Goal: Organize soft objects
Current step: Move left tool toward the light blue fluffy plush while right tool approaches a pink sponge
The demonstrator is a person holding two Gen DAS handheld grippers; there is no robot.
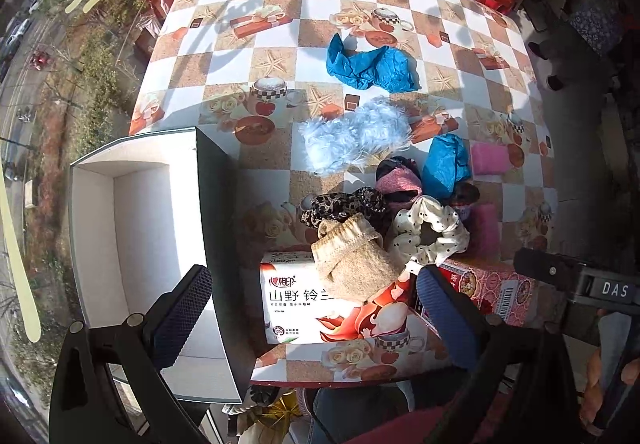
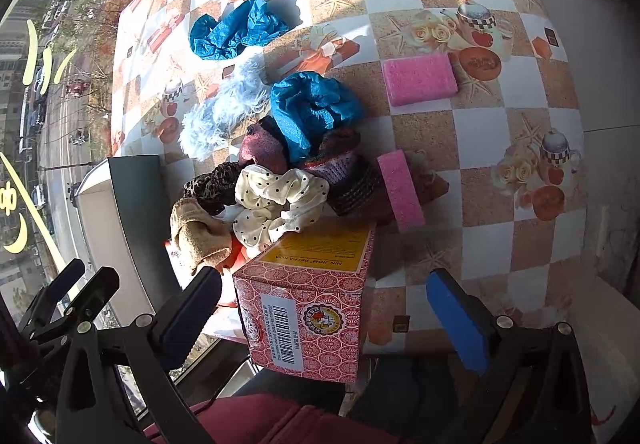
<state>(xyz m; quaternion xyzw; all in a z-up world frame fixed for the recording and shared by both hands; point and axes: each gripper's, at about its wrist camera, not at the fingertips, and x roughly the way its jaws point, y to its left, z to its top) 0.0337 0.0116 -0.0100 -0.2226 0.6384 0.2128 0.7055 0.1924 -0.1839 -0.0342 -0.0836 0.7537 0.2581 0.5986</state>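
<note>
Both the left claw (image 1: 312, 308) and the right claw (image 2: 324, 312) hang wide and empty. Probably best to lower the left over the beige knit sock (image 1: 352, 260) and pinch its middle, clear of the tissue pack (image 1: 296, 296).

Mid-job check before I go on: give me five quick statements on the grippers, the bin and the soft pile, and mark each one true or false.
1. The left gripper is shut on the beige knit sock. False: its jaws stand open, holding nothing.
2. The white bin has nothing visible inside. True.
3. The polka-dot scrunchie rests partly on the red patterned box. True.
4. Both pink sponges lie in the bin. False: both are on the tablecloth.
5. The right gripper is open. True.
</note>
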